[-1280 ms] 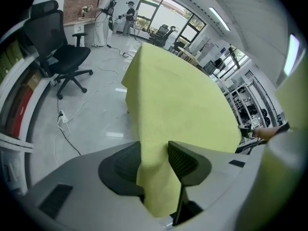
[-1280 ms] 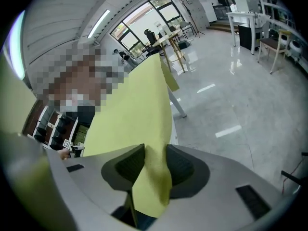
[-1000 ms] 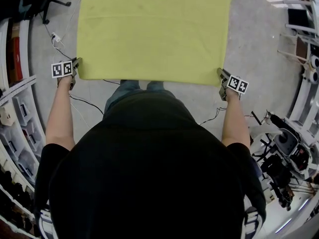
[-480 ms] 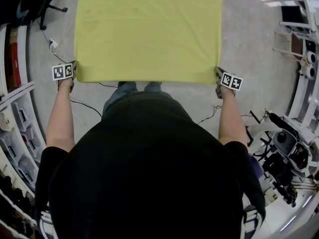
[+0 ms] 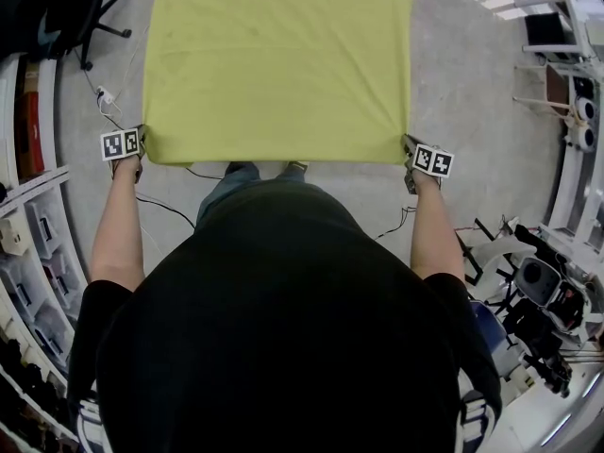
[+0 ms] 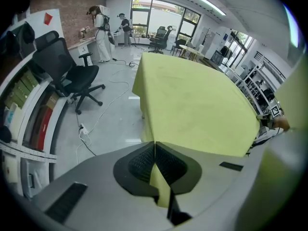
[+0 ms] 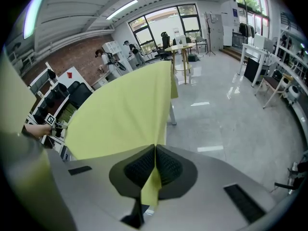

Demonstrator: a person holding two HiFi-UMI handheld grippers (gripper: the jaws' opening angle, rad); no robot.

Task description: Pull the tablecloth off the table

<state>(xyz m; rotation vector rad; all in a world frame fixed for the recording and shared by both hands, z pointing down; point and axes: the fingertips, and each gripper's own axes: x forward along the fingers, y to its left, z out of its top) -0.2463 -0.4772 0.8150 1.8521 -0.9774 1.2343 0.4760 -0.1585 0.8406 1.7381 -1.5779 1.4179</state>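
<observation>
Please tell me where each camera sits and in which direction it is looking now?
Head view: on the person's head, facing steeply down at the tablecloth; torso, arms, left gripper and right gripper show.
Left gripper view: on the left gripper, looking along its jaws, shut on the tablecloth's corner.
Right gripper view: on the right gripper, likewise from the opposite corner.
Shared: all views show the tablecloth.
</observation>
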